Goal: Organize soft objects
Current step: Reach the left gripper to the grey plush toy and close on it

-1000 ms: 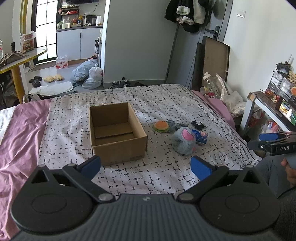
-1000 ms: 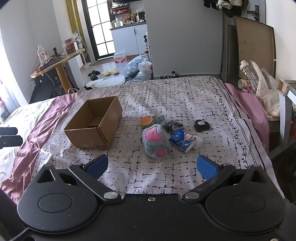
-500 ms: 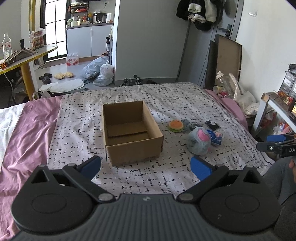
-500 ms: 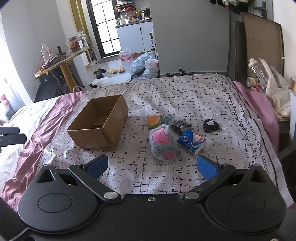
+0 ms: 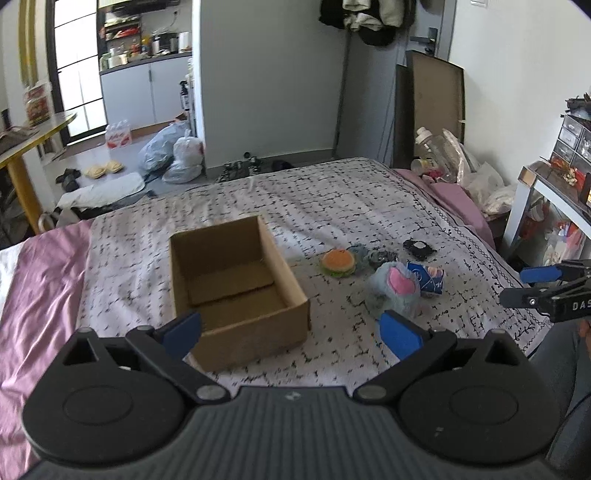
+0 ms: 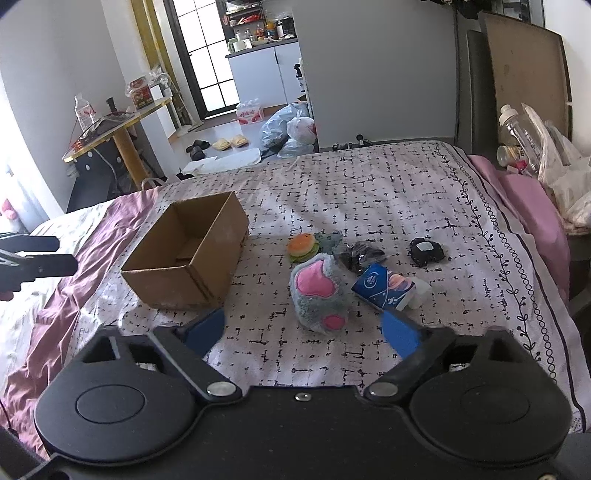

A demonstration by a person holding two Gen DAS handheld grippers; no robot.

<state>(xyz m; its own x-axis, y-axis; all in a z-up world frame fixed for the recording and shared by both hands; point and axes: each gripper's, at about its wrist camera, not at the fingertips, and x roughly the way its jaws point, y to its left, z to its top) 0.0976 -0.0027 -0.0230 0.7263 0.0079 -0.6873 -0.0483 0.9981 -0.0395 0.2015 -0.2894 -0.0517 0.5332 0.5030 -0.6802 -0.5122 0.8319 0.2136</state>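
A bed (image 5: 332, 192) fills the middle of the room, spread with a white sheet printed in black dashes over a pink-mauve cover (image 6: 48, 317) that shows along its left side. Beyond its far edge lie a kitchen counter (image 6: 266, 50) with white cabinets, tied rubbish bags (image 5: 173, 151) and slippers (image 6: 231, 142) on the floor; a yellow-legged table (image 6: 110, 129) stands past the far left corner. An open cardboard box (image 5: 236, 284), nothing inside, sits near the middle of the bed, and the soft things cluster to its right: a plush burger (image 5: 338, 261), a grey-and-pink plush paw (image 5: 395, 291), a blue tissue pack (image 5: 426, 277) touching the paw, a crumpled dark item (image 6: 360, 254) and a small black pouch (image 6: 426, 253) nearer the right edge. Compared with a second ago, the left view has swung so the box sits further right and larger, and the right view has closed in on the paw. The left tongs (image 5: 291, 332) are spread apart over the box's near wall; the right tongs (image 6: 303, 332) are spread apart just short of the paw. Only the right view shows the water bottle on the table; only the left shows coats hung on the door (image 5: 362, 16).
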